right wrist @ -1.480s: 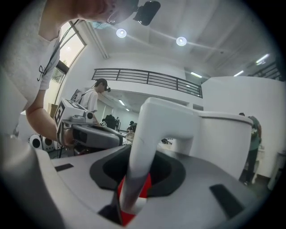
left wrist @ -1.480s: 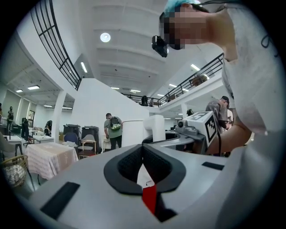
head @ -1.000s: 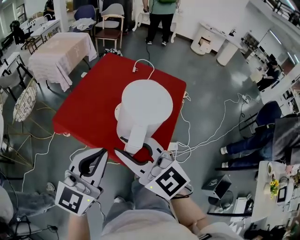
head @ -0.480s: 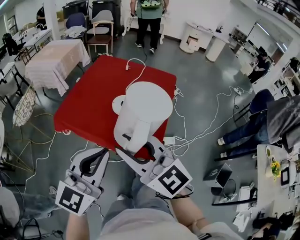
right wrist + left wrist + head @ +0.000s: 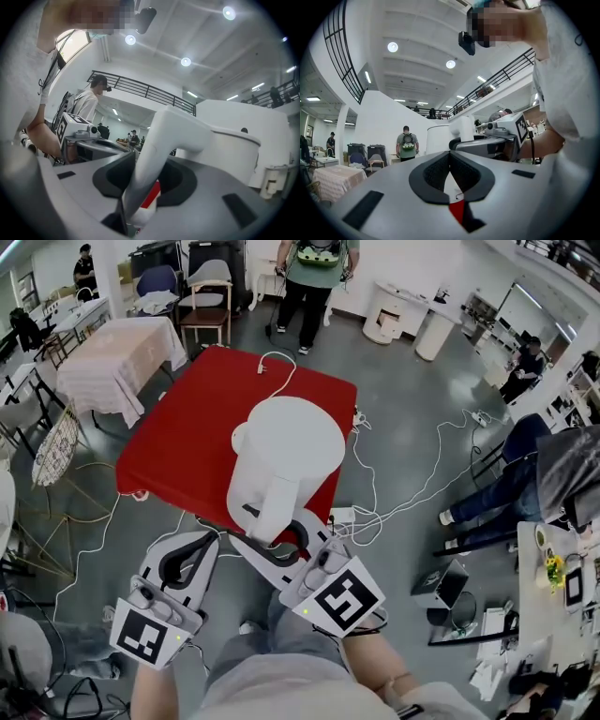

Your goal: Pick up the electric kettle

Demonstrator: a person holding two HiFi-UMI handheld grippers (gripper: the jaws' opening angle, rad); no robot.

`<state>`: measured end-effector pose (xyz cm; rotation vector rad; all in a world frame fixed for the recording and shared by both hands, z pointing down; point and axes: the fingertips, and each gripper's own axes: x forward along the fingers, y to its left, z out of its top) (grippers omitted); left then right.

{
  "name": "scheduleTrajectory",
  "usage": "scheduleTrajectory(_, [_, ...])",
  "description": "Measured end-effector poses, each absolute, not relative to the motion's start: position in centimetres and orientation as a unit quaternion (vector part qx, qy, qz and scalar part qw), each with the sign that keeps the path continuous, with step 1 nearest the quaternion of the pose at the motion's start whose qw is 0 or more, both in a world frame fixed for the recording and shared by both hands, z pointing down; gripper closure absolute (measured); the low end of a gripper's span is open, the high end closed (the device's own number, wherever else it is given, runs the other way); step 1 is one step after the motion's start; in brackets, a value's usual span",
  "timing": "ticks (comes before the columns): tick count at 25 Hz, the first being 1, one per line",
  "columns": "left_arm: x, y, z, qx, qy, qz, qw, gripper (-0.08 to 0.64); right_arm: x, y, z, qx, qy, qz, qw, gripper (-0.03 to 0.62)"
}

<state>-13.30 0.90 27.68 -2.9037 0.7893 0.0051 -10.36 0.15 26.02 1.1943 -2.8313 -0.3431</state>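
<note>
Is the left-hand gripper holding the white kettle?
No, the left gripper has its jaws shut on each other with nothing between them, and the kettle shows beyond them, apart from their tips.

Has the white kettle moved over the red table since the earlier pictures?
Yes. Against the red table, the kettle has come nearer to the table's near edge, toward the person; less red shows below it.

right gripper point(image 5: 146, 165): jaws just opened wider; handle point(image 5: 161, 140) of electric kettle point(image 5: 234, 140) between them, now slanting further toward the right-hand jaw.
person with backpack point(image 5: 407, 143): ahead of left gripper point(image 5: 450, 154), now further to its left.
</note>
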Motion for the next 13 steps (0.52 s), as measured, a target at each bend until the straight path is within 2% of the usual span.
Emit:
scheduleTrajectory(5, [-13.59,1.7,26.76,-0.96,0.267,0.017,0.085,0.55,-10.45,1.31,25.63,0.387,-0.913,-0.122,0.034,0.456])
scheduleTrajectory(13, [-14.01,1.98,27.14,-0.963,0.262,0.005,0.07,0.549,-10.6,1.33,25.15,0.389,-0.913,-0.123,0.029,0.453])
